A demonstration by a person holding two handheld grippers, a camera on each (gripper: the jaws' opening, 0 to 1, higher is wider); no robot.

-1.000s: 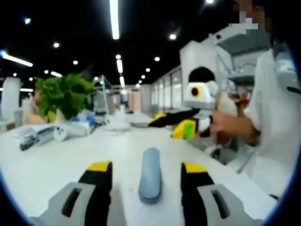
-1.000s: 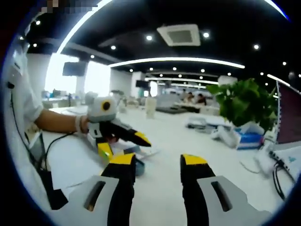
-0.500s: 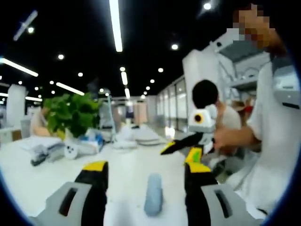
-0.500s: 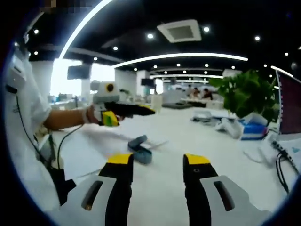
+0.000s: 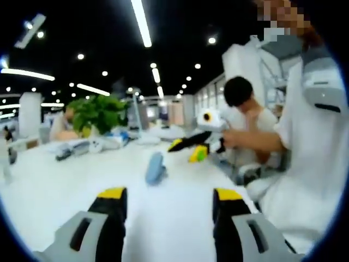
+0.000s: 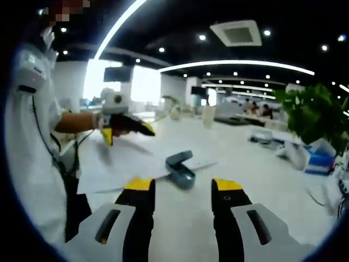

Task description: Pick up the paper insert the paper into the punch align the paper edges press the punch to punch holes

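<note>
A blue-grey hole punch point(image 6: 180, 169) sits on the white table with its lever raised. A white paper sheet point(image 6: 117, 164) lies flat to its left, and a thin strip of paper shows past the punch's other side. My right gripper point(image 6: 182, 184) stands open just short of the punch, with nothing between its fingers. My left gripper point(image 6: 122, 125), held by a hand, hovers above the paper's far side. In the left gripper view, the punch point(image 5: 155, 168) lies ahead of my open left gripper point(image 5: 169, 194). There my right gripper point(image 5: 188, 146) hangs beyond the punch, jaws apart.
A person in white point(image 5: 305, 164) stands at the table's edge point(image 6: 65, 180), with a cable hanging there. A green plant point(image 6: 316, 112) and a blue box point(image 6: 319, 162) stand on the far side of the table. More plants and clutter point(image 5: 95, 114) line the back.
My left gripper has drawn back from right over the punch, which now lies farther ahead. In the right gripper view, the left gripper has moved left, away from the punch.
</note>
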